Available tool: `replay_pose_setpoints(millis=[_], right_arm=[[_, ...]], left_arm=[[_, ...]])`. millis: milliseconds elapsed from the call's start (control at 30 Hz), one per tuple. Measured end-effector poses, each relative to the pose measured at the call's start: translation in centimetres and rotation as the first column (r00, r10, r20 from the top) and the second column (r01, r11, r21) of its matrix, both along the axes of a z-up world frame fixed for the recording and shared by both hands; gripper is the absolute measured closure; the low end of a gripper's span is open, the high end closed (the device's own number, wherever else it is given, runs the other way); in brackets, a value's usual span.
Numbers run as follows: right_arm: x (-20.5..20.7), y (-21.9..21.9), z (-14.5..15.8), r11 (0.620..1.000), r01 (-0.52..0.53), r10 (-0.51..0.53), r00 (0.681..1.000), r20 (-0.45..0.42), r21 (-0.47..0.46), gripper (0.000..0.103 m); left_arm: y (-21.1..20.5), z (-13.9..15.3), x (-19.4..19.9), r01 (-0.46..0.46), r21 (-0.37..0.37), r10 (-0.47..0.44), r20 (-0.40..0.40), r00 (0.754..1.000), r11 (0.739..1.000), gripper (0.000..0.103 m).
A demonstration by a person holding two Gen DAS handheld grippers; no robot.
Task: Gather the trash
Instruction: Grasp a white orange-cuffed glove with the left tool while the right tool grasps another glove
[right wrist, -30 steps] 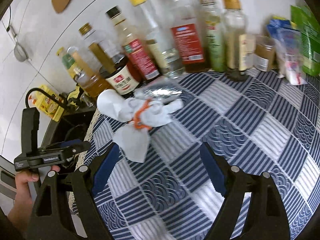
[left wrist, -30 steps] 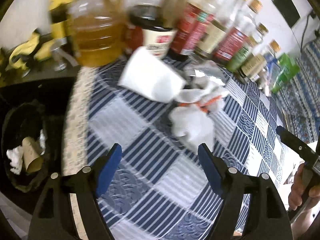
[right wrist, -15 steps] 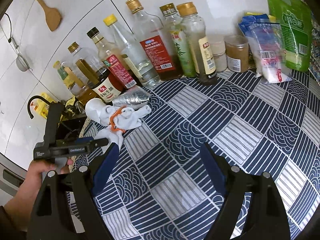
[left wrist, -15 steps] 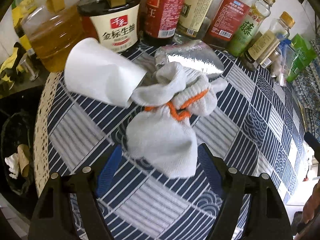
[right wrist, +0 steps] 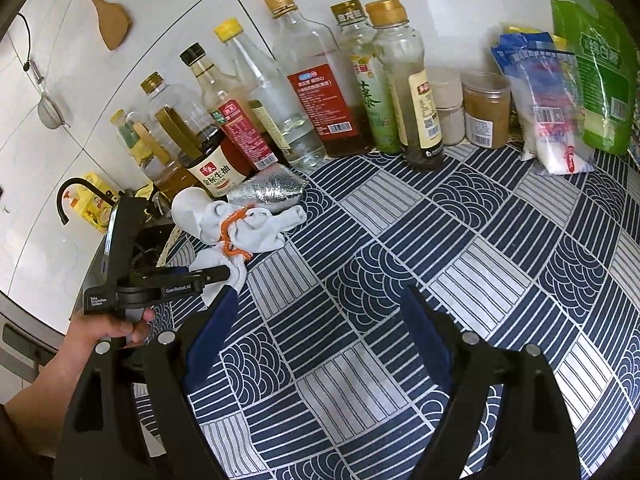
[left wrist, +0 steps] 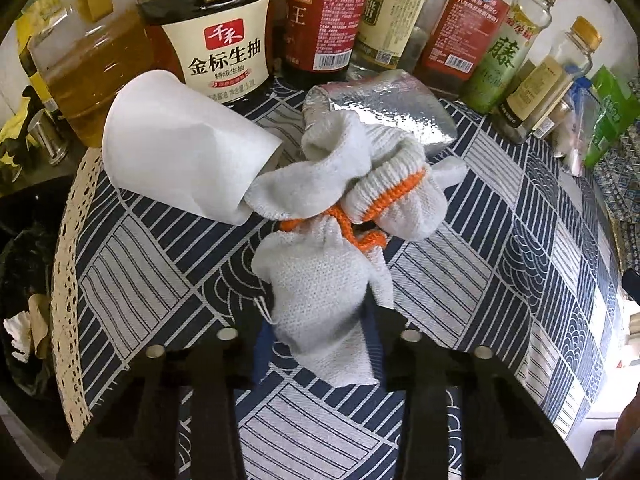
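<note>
My left gripper (left wrist: 316, 344) has its jaws drawn in tight on the near end of the white knitted glove (left wrist: 320, 280), the cloth pinched between them and spilling out toward me. The glove is bunched up with its orange cuff (left wrist: 384, 196) twisted through the middle, and it lies on the blue-and-white patterned cloth of the bench (left wrist: 500, 272). Its far end touches a white paper cup (left wrist: 180, 148) that lies tipped on its side to the left, mouth toward the glove. Just beyond the glove sits a crumpled silver foil packet (left wrist: 384, 104), partly under the glove's far fold. Behind these stands a row of bottles along the wall, with the soy sauce bottle (left wrist: 216, 40) directly behind the cup. Off the left edge of the bench, low down, I can see a dark bin (left wrist: 24, 300) with a cardboard tube and crumpled paper inside.

From the right wrist view, my right gripper (right wrist: 320, 320) hangs over bare cloth well to the right of the pile, its jaws spread wide with nothing between them. The same view shows the left gripper (right wrist: 224, 274) with its tip at the glove (right wrist: 256, 228), beside the foil packet (right wrist: 268, 192) and the cup (right wrist: 190, 212). My left hand (right wrist: 108, 326) grips the handle at the near left corner of the bench (right wrist: 480, 264).
</note>
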State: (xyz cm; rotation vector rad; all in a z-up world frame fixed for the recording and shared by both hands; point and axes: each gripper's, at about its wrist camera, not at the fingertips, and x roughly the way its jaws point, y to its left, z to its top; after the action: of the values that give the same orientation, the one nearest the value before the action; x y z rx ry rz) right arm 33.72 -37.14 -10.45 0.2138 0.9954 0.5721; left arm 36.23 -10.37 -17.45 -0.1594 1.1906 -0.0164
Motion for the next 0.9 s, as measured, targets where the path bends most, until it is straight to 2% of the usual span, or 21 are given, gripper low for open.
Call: replay_pose_setpoints(millis=[67,267,633,900], right_arm=[[0.0,0.3,0.0,1.0,-0.005,0.005,1.0,0.0,0.001,0.021],[0.0,0.9,0.1,1.0,-0.008,0.008,1.0,0.0,-0.005,0.021],[0.7,2.7,0.2,0.999,-0.035,0.035,0.999,-0.003,-0.027,0.021],[2.1,7.6,0.2,0.985,-0.153,0.155,0.988,0.02,-0.075,0.021]], left_arm=[[0.2,0.2,-0.2,-0.002,-0.006,0.002,0.005,1.0,1.0,0.077],[0.7,0.6,-0.6,0.005,-0.02,-0.005,0.007,1.0,1.0,0.083],[2.5,2.2,-2.9,-0.01,-0.046,0.012,0.024,1.0,0.999,0.084],[5.0,3.6,-6.6,-0.071,-0.065,0.074,0.041,0.996,0.995,0.084]])
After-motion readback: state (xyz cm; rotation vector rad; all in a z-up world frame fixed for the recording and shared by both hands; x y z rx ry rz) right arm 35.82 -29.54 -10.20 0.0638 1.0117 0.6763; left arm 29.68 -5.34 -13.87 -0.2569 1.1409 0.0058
